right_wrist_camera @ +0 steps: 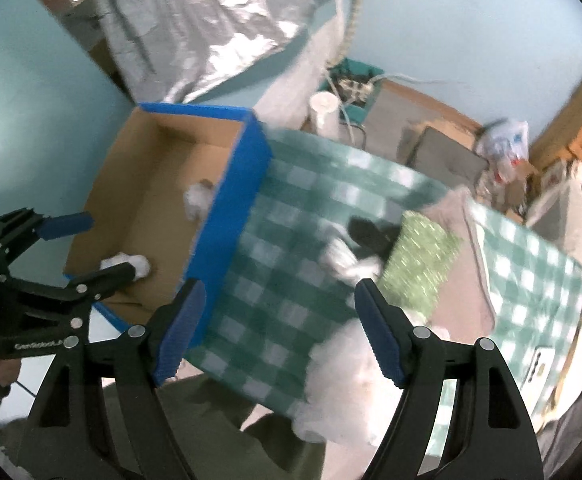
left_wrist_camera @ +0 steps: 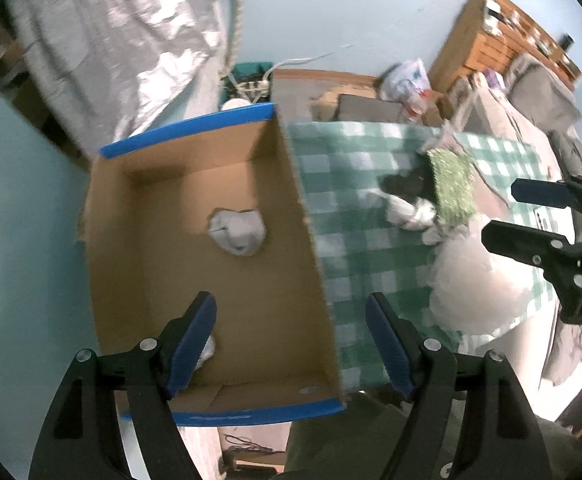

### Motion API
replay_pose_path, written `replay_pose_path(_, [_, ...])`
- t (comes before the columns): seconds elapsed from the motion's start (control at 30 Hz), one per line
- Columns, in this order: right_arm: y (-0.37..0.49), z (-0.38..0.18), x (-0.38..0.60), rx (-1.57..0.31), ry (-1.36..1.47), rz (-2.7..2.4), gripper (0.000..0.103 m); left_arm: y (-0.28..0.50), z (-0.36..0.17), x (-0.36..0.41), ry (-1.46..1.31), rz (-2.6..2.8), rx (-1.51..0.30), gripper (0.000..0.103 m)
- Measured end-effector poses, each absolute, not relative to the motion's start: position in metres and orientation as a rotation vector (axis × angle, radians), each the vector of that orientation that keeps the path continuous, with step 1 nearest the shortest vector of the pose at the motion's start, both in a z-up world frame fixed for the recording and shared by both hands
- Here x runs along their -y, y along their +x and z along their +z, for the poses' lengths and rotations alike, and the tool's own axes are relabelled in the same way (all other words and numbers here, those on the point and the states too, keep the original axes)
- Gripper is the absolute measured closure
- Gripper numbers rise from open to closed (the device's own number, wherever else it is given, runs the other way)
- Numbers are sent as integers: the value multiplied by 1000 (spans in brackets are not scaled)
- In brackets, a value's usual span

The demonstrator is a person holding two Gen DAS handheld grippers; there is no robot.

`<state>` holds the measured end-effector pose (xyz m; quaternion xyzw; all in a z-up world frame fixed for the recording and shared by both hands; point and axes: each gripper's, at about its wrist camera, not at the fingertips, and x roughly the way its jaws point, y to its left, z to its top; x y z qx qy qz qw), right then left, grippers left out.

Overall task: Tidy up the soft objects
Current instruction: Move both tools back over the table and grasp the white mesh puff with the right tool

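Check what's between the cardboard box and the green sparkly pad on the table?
Bare green-checked cloth from the cardboard box until a small black-and-white soft pile lying against the green sparkly pad. The right wrist view shows it best.

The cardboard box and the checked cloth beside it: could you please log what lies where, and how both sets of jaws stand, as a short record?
box: cardboard box, blue-edged, open top
in box: two white soft bundles, apart
beside box: green checked cloth
on cloth: white fluffy item, green pad, black and white pieces
left gripper: jaws open, nothing between
right gripper: jaws open, nothing between
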<state>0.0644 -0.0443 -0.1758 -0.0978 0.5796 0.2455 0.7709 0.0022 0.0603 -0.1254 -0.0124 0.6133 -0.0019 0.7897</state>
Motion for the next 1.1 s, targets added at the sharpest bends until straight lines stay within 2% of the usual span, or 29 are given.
replay_pose_path(0.5, [59,-208,114,-1346,-86,377,26,19,-140,0,95,-148,-1346,25])
replay_pose_path(0.87, [54,-270,140,-1454,-64,284,25,23,-164,21,108,-184,-1377,25])
replay_pose_path(1.1, [50,-296,145,-1490,-35,292,18,25,-184,28,79,-172,-1418,25])
